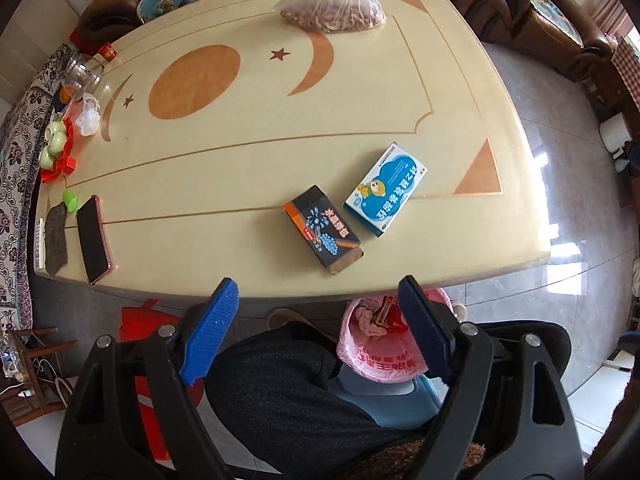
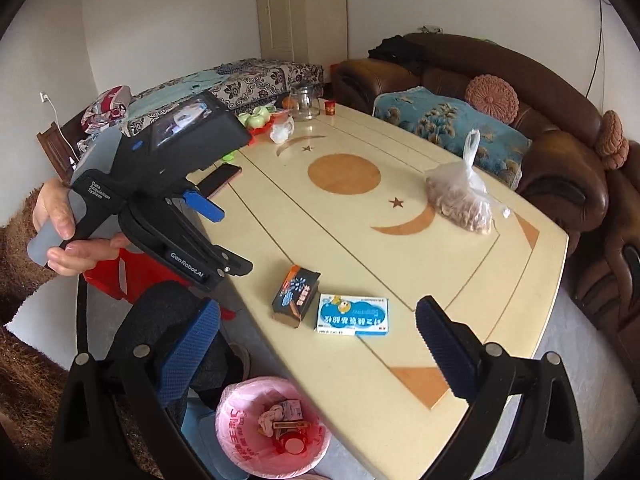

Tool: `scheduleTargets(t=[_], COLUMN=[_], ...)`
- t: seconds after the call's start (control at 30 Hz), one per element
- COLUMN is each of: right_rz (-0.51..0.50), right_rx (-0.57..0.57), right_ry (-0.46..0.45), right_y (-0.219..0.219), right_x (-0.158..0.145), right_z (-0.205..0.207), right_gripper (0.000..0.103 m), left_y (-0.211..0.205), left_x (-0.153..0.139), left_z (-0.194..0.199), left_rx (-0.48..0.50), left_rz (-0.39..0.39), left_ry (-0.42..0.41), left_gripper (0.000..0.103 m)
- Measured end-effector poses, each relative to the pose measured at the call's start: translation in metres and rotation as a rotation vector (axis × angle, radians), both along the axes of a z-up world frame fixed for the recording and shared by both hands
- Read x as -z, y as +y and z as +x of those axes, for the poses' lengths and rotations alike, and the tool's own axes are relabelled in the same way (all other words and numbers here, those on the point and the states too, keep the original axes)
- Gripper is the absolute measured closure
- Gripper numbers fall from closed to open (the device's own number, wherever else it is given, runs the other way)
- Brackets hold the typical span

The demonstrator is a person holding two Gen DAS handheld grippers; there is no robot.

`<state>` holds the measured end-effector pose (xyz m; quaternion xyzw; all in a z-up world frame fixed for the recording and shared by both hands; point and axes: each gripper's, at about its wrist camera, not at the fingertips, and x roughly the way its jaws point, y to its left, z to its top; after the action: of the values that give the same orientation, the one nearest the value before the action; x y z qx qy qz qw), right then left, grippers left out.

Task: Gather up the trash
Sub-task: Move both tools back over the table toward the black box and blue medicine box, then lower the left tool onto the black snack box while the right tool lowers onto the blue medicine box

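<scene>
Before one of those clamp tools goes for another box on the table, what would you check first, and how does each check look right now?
1. Left gripper empty, jaws open: ok.
2. Right gripper empty, jaws open: ok.
3. Black cardboard box with orange edge lies free near the table edge, apart from the blue and white medicine box: ok.
4. Pink-lined trash bin on the floor by the cream table, mouth open, room left inside: ok.
5. Dark phone in a pink case sits well clear of both boxes: ok.
6. Whether the boxes are empty trash: cannot tell.
</scene>
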<state>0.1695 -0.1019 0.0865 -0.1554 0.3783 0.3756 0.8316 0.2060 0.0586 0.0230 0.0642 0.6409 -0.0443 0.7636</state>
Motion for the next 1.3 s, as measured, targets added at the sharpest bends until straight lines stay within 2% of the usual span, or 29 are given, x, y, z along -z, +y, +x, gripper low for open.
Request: scheduleTargets(t=[0.23,0.37,0.57,0.7,0.83,1.0,1.3], right_rz=[-0.199,-0.245,-0.336,-0.362,-0.388,-0.406,-0.497], right_rx=[-0.181,-0.275,-0.366,-0.41,-0.474,-0.536,-0.623], right_ry=[-0.003,0.04,0.037,0.043,0.077,0.13,0.186], right_y=[0.023,0.026,0.029,0.031,0.037,0.049,0.071], right_x=[0.022,0.031,0.044,0.053,0.07,0.097,0.149], right_z=[0.027,0.045,0.067,0.076,0.086,0.098,0.104], right_gripper=[0.007,0.007,0.007,0.007,0.007,0.007,0.007], left_y=[0.0,0.001,0.004,0.005,0.006,0.009,0.014], left_x=[0.019,0.032,0.039,0.045,0.067,0.097,0.134], left_z=[0.032,0.047,0.068,0.079,0.09,0.1,0.113], left_rx=[-0.064,-0.09,-0.113,-0.127,-0.144,-0.166,-0.201], left_rz=[-0.022,-0.034,-0.02,-0.019,-0.022,-0.033,-0.053], left_ry=[0.057,0.099,0.113,0.114,0.155,0.21,0.261], left_gripper=[0.023,0.023,0.023,0.023,0.023,0.023,0.023])
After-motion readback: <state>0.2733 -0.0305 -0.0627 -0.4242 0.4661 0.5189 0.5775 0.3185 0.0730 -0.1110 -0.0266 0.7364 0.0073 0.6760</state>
